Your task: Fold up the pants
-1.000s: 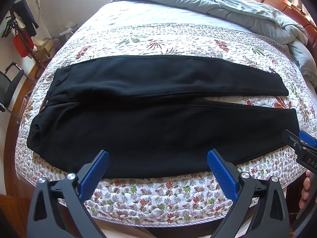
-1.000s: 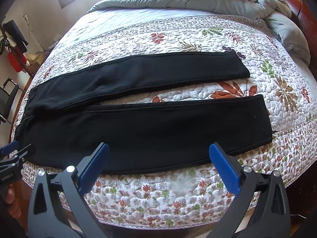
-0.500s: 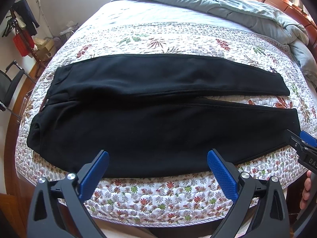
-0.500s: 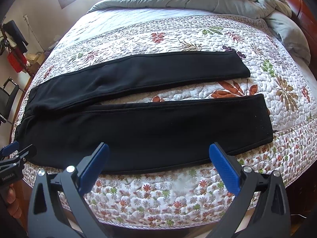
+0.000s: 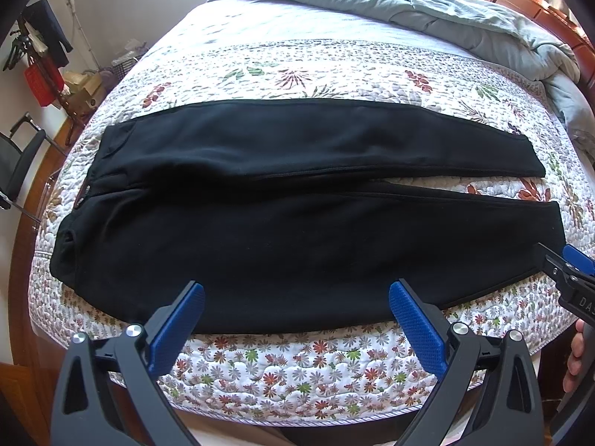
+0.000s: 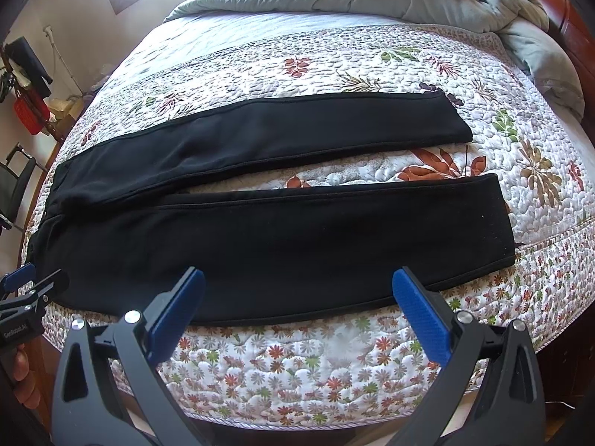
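Hovering at the near bed edge, left gripper point(image 5: 295, 319) and right gripper point(image 6: 297, 306) both gape wide, empty — barely shifted from a second ago. Black pants point(image 5: 297, 219) lie flat on the floral quilt point(image 5: 297, 368), legs slightly splayed — folding not yet begun.

Black pants point(image 5: 297, 223), floral white quilt point(image 5: 297, 368), grey-green duvet point(image 5: 427, 11)

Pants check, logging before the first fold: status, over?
Left gripper and right gripper open, hovering at near bed edge. Black pants flat on the quilt, legs spread, unfolded. Nothing in the way.
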Demonstrator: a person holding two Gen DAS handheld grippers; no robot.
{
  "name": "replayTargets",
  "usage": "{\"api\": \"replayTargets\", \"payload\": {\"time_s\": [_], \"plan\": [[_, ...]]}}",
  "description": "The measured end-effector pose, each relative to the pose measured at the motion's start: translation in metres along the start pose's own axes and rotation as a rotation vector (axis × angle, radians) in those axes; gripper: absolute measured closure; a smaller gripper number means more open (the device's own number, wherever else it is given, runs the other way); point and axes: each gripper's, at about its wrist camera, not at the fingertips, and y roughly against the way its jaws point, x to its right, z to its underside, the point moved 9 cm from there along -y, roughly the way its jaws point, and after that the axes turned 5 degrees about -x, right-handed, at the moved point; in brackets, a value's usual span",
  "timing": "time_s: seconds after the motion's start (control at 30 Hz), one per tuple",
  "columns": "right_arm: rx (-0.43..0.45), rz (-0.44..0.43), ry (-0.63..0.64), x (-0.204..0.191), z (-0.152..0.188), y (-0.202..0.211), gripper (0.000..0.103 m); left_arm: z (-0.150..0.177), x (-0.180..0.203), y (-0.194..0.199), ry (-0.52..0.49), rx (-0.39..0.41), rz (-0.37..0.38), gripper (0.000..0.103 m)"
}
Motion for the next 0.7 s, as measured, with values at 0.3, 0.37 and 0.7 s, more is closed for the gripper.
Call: {"api": "replayTargets", "payload": {"time_s": [0.3,0.37,0.7], "plan": [[-0.016,-0.039,-0.016,0.043,-0.035,-0.013,0.003,-0.009,0.006,-0.039,-0.008,-0.101,0.030,0.004],[0.003,-0.015,-0.032,0.076,-0.066,-0.021,0.003,-0.020,0.011,-0.046,-0.029,-0.097,0.040,0.004],[-0.183,-0.050,-0.117,0.216,-0.191,-0.134,0.003,-0.129,0.064,-0.076,-0.015,-0.008,0.305,0.004]]}}
